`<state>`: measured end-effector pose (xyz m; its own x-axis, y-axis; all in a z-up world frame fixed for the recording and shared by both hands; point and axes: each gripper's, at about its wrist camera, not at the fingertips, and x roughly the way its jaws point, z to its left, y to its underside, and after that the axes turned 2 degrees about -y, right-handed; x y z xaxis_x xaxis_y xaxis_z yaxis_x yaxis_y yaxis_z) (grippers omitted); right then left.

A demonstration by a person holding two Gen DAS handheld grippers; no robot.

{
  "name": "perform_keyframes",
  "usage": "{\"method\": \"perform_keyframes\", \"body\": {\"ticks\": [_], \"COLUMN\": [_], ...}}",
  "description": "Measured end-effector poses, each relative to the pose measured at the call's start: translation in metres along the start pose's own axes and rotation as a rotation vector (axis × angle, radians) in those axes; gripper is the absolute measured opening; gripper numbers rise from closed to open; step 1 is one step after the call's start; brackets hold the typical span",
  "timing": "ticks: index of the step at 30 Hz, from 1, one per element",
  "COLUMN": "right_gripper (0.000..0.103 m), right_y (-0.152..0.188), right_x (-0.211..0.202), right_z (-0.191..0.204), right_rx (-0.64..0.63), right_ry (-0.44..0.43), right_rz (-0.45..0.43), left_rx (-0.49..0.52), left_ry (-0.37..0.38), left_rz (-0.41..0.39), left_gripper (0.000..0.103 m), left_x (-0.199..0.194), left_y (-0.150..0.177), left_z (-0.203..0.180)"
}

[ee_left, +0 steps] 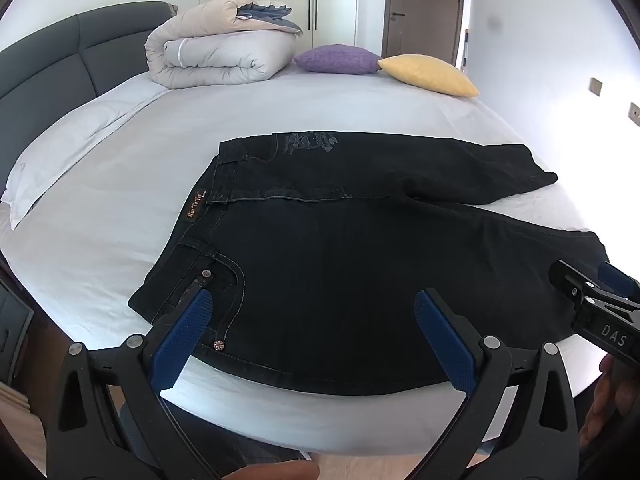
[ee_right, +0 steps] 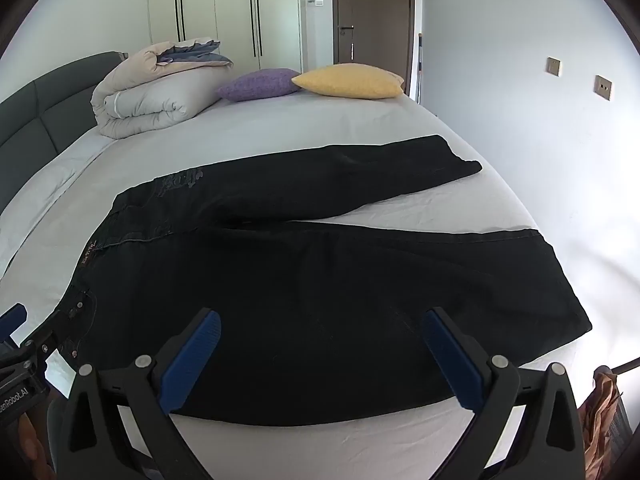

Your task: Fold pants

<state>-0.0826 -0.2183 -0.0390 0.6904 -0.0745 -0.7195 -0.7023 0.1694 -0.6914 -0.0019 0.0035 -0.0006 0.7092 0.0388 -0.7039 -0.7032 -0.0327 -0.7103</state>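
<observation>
Dark jeans (ee_left: 340, 248) lie flat on the white bed, waistband to the left and both legs spread out to the right. My left gripper (ee_left: 316, 304) hovers wide open above the near hip and pocket, with nothing between its blue pads (ee_left: 188, 336). In the right wrist view the same jeans (ee_right: 320, 280) fill the middle, and my right gripper (ee_right: 322, 322) hangs wide open over the near leg, holding nothing. The right gripper's tip (ee_left: 592, 296) shows at the right edge of the left wrist view; the left gripper's body (ee_right: 24, 356) shows at the left edge of the right wrist view.
A folded duvet (ee_left: 216, 48), a purple cushion (ee_left: 340, 59) and a yellow cushion (ee_left: 430, 74) sit at the far end of the bed (ee_left: 168, 152). A dark headboard (ee_left: 48, 64) runs along the left, a white pillow (ee_left: 60, 152) beneath it. A wall (ee_right: 520, 80) stands at the right.
</observation>
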Motion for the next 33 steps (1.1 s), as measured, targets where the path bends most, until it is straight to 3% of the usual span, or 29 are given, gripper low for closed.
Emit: {"method": "perform_keyframes", "body": {"ticks": [33], "right_gripper": [0.103], "right_y": [0.0038], "right_x": [-0.0005], "right_z": [0.0081], "right_rx": [-0.025], "right_ry": [-0.007], "right_rz": [0.004], "left_rx": [-0.004], "left_ry": [-0.009], "left_rz": [0.005], "left_gripper": [0.103], "left_x": [0.0031], "left_y": [0.0052], "left_z": [0.0047]}}
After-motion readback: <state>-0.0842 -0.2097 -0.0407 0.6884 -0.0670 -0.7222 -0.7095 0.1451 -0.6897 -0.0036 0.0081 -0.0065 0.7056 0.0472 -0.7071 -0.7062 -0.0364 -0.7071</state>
